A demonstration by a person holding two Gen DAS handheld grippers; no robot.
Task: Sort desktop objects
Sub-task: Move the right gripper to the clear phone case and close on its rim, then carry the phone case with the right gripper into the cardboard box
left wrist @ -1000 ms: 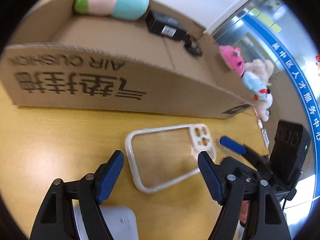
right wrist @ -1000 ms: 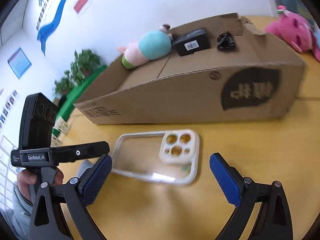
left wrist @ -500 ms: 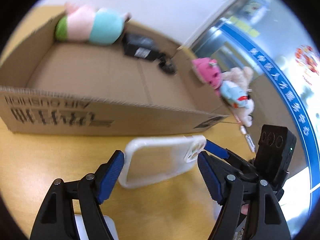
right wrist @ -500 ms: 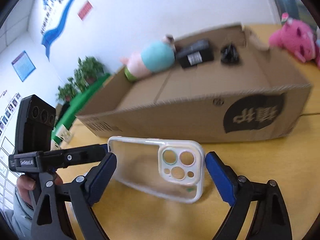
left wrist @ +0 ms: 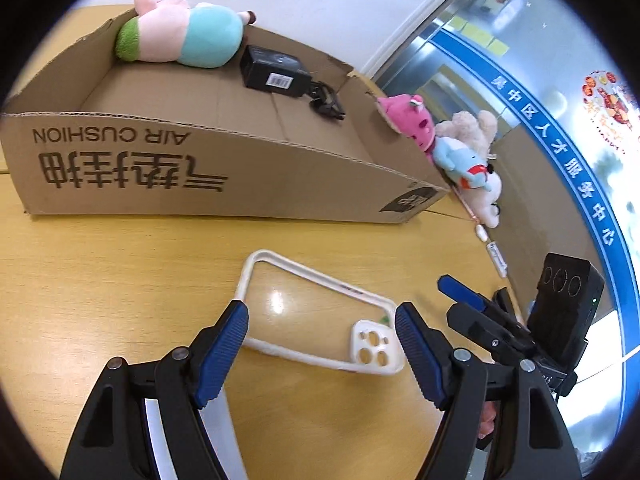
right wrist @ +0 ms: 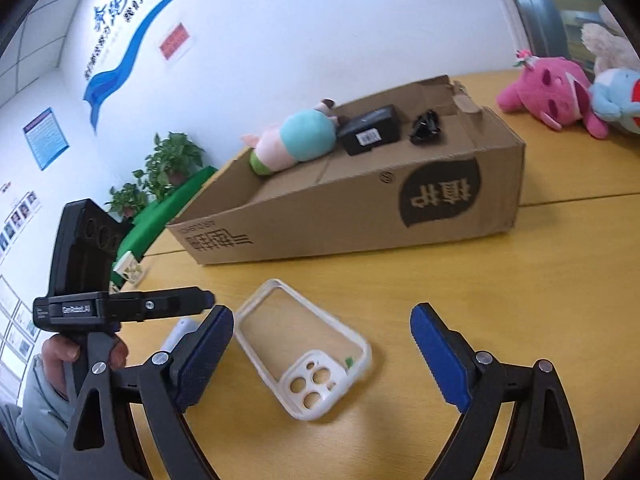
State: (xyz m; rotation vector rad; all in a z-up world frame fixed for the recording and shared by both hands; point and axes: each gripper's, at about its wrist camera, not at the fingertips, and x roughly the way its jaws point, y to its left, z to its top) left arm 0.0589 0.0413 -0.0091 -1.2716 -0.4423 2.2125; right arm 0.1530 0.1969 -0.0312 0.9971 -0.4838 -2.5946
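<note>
A clear phone case [left wrist: 320, 316] with a white rim lies flat on the yellow table; it also shows in the right wrist view [right wrist: 308, 356]. My left gripper [left wrist: 322, 344] is open, its blue pads on either side of the case's near end, not touching. My right gripper [right wrist: 322, 356] is open and empty, just above the case. A cardboard box [left wrist: 224, 176] stands behind the case and holds a pastel plush [left wrist: 180, 36], a black adapter [left wrist: 276, 70] and its cable [left wrist: 328, 100].
Pink, blue and beige plush toys [left wrist: 452, 148] lie to the right of the box; they also show in the right wrist view [right wrist: 560, 88]. A white flat object [left wrist: 224, 436] lies under my left gripper. Small white items [left wrist: 496, 254] lie near the table's right edge.
Half a second ago the case was raised between my right gripper's pads. Now it lies on the table, turned with its camera end towards me, and both grippers stand open.
</note>
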